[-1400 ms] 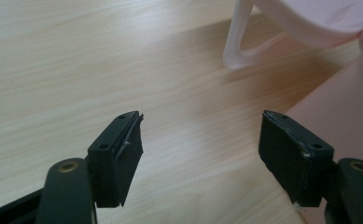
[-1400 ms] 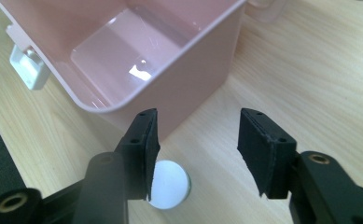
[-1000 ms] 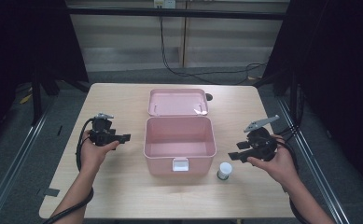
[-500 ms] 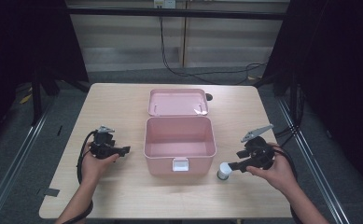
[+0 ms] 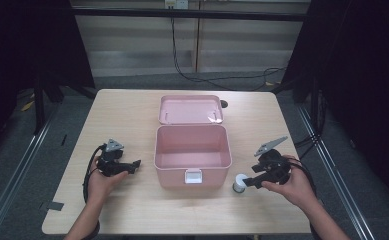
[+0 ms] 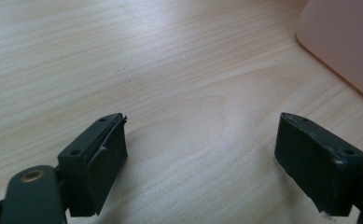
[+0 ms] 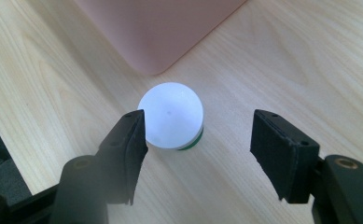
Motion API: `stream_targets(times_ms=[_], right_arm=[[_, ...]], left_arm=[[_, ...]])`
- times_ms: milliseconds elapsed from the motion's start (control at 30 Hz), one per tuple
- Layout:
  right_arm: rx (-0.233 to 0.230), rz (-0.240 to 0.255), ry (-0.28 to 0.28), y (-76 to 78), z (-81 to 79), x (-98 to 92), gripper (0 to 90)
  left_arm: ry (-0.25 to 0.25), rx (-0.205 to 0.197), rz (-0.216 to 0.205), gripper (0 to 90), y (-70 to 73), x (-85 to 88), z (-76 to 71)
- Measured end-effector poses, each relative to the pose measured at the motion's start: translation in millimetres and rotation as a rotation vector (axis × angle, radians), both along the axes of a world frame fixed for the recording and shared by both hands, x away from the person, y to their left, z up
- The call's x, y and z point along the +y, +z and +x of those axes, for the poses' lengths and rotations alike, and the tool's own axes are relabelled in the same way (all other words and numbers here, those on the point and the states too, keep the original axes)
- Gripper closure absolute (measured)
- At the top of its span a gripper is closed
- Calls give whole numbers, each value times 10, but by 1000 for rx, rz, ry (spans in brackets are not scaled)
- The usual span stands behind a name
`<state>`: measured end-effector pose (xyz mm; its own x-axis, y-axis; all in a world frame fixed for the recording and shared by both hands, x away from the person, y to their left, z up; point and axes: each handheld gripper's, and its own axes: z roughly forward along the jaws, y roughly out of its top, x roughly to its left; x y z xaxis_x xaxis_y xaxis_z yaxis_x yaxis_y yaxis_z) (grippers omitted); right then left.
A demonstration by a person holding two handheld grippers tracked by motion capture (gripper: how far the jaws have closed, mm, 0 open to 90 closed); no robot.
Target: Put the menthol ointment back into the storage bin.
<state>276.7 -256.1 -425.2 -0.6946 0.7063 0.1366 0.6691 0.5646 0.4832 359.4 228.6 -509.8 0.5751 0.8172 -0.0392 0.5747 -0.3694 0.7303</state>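
Note:
A pink box (image 5: 193, 150) stands open in the middle of the table, its lid (image 5: 191, 109) lying flat behind it. A small white-capped bottle (image 5: 240, 183) with a green band stands upright by the box's front right corner. My right gripper (image 5: 248, 182) is low over it. In the right gripper view the bottle (image 7: 170, 114) sits between the jaws, nearer the left one, and my right gripper (image 7: 198, 117) is open, its jaws having just been opening. My left gripper (image 5: 135, 165) hangs left of the box. My left gripper (image 6: 202, 140) is open over bare wood, its jaws also having just been opening.
The pink box's corner (image 6: 342, 42) lies ahead and to the right of the left gripper. Bare wooden table (image 5: 132, 120) spreads left of the box. The floor beyond the table holds black cables (image 5: 222, 80), and dark curtains stand on both sides.
Both hands have sunk toward the table. The right gripper has come down around the white-capped bottle. The left gripper has drifted toward the near edge. Both pairs of jaws stand a little wider.

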Motion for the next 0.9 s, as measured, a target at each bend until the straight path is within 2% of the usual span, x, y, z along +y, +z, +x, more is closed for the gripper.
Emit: stream_targets(times_ms=[133, 500, 900], right_arm=[[13, -10, 13, -40, -7, 26, 354], [34, -52, 47, -45, -6, 125, 356], [51, -91, 81, -143, 46, 252, 374]], left_arm=[[1, -4, 23, 155, -3, -31, -12], [6, -7, 20, 155, -5, -32, -12], [6, -7, 19, 155, -5, -32, -12]])
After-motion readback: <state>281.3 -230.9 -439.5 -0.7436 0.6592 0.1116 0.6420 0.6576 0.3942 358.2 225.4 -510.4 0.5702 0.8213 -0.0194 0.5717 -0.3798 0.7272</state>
